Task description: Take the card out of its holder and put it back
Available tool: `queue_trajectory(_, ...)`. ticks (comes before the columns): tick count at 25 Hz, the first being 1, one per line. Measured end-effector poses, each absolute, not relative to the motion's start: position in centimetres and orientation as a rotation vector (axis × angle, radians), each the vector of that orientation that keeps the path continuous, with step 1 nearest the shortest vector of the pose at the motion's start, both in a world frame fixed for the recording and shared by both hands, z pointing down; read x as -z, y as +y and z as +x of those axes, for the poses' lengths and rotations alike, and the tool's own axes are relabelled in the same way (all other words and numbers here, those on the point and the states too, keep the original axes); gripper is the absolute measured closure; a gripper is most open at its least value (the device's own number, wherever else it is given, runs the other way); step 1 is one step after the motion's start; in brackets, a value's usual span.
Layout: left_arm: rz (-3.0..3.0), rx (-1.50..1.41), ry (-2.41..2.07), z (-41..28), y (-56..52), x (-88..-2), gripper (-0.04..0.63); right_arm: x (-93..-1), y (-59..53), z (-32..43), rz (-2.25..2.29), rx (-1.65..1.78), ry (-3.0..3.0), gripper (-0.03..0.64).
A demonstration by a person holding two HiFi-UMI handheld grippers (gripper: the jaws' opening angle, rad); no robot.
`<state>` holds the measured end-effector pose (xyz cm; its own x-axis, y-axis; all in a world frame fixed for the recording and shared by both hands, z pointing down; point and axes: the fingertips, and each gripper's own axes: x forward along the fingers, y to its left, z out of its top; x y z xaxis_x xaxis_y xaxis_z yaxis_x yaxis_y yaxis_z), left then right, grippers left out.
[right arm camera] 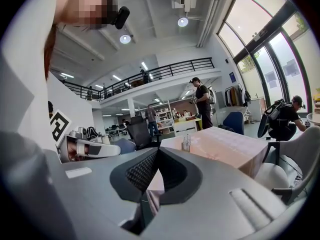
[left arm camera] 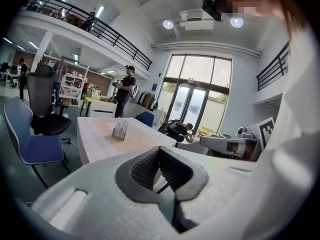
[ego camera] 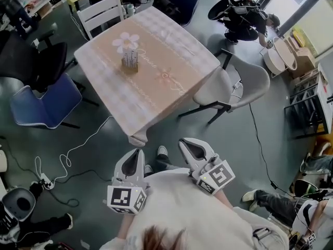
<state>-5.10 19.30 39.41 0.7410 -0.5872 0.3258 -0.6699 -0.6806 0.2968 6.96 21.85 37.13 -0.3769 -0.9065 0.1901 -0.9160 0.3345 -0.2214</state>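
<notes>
Both grippers are off the table (ego camera: 174,90), held close in front of the person's torso, side by side, noses toward it. Left gripper (ego camera: 137,156): jaws closed tip to tip, nothing between them; the left gripper view shows only the table top beyond the tips. Right gripper (ego camera: 188,147): same, jaws closed and empty, confirmed in the right gripper view. Both marker cubes face up at the head camera. Holder (ego camera: 129,64) stands upright on the table, in the far-left part of the top, just below the flower print (ego camera: 126,41) on the cloth. Card (ego camera: 130,57) is seated in the holder, standing upright. In both gripper views the holder is small, and I can't separate card from holder there beyond thin upright sheets. Holder is well apart from both grippers, and neither touches the table. The near table corner, cloth hanging down, is the closest part to the jaws. Around the table: white chair (ego camera: 101,13) at the far-left side, blue chair (ego camera: 46,105) at the left, black chair (ego camera: 49,56) just beyond it, grey chair (ego camera: 234,85) at the right. Cable (ego camera: 73,152) loops over the floor left of the left gripper. Shoe (ego camera: 162,151) shows between the two grippers. A standing person (left arm camera: 126,90) is behind the table in the left gripper view.
</notes>
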Motion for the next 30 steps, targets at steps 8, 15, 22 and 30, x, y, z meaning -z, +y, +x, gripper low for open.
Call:
queue_trajectory(8, 2.527, -0.242, -1.042, -3.1, 17.3, -39.0, 0.595, -36.9, 20.0, 10.1, 1.723, -0.426, -2.567, 0.62)
queue_trajectory(15, 2.522, -0.228, -1.082, -1.7, 16.9, -38.8, 0.595, -37.0, 19.5, 12.4, 1.728, -0.427, -2.587, 0.62)
queue_trajectory(22, 2.53, -0.238, -1.041, -0.1, 15.9, -38.8, 0.595, -37.2, 18.8, 14.1, 1.764, -0.453, -2.559, 0.62)
queue_trajectory(30, 2.526, -0.238, -0.998, 1.3, 12.6, -39.2, 0.595, -37.9, 16.2, 15.8, 1.823, -0.471, -2.496, 0.62)
